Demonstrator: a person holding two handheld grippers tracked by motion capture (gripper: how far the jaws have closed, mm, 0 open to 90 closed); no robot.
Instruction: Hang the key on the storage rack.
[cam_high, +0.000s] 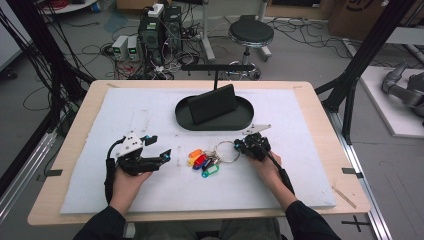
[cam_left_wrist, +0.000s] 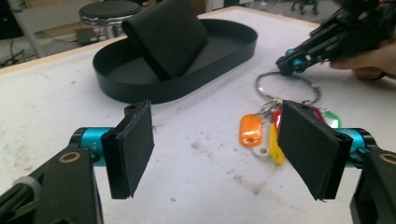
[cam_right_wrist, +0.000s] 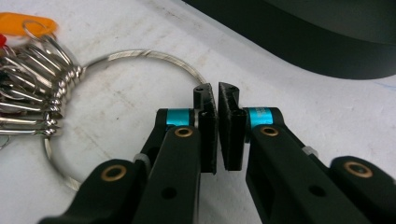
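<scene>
A large metal key ring (cam_high: 227, 151) (cam_left_wrist: 287, 86) (cam_right_wrist: 140, 55) lies on the white mat with several coloured key tags (cam_high: 202, 162) (cam_left_wrist: 252, 130) hooked onto its left side by small rings. My right gripper (cam_high: 240, 146) (cam_right_wrist: 217, 93) rests low on the mat at the ring's right side, its pads shut together on the ring's wire. The same gripper's tip (cam_left_wrist: 285, 63) shows in the left gripper view, touching the ring. My left gripper (cam_high: 159, 146) (cam_left_wrist: 219, 144) sits left of the tags, open wide, with nothing between its pads.
A black oval tray (cam_high: 182, 120) (cam_left_wrist: 210, 70) (cam_right_wrist: 303, 46) stands behind the keys, and a black flat case (cam_high: 212, 103) (cam_left_wrist: 168, 37) leans inside it. The white mat (cam_high: 125, 115) covers most of the wooden table. A stool (cam_high: 251, 34) and cabled equipment are on the floor beyond.
</scene>
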